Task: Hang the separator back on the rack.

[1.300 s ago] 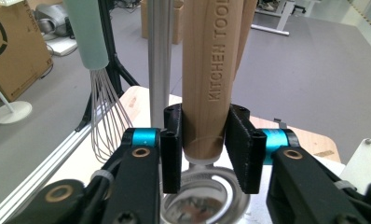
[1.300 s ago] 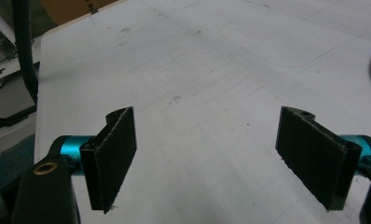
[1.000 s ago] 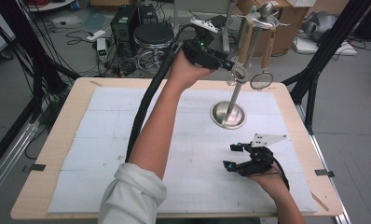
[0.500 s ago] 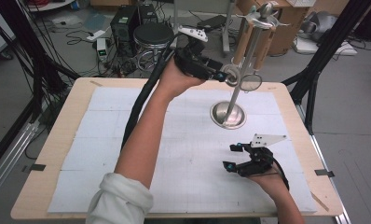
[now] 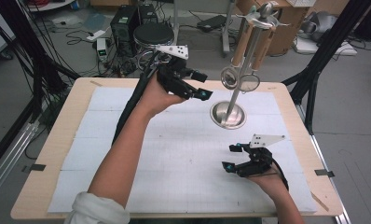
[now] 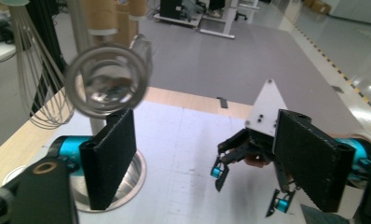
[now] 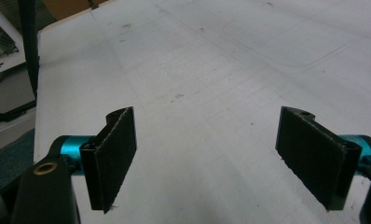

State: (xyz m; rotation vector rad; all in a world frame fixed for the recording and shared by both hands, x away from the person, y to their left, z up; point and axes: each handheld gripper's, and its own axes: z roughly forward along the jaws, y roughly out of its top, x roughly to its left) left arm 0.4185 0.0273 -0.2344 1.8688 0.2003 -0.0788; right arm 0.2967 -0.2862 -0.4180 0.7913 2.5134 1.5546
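Note:
A metal stand (image 5: 245, 60) rises from a round steel base (image 5: 228, 115) at the table's far right. Two round metal utensils with wooden handles (image 5: 230, 77) hang from its top. My left gripper (image 5: 204, 85) hovers just left of them, open with nothing between its fingers; its jaws have just been opening. In the left gripper view one shiny round utensil (image 6: 108, 79) hangs above my left gripper's (image 6: 209, 154) left jaw, beside a wire whisk (image 6: 39, 84). My right gripper (image 5: 229, 157) rests open near the front right. In its own view the right gripper (image 7: 207, 154) frames bare mat.
A white mat (image 5: 174, 140) covers most of the wooden table (image 5: 48, 163). Behind the table stand a black stool (image 5: 153, 33), computer cases and cables on the floor. Black tripod legs (image 5: 314, 70) flank the table. Cardboard boxes (image 5: 286, 28) sit at the back right.
My left gripper has drawn back to the left and down from the hanging utensils, and its jaws have opened. The utensils stay on the stand. The right gripper has not moved.

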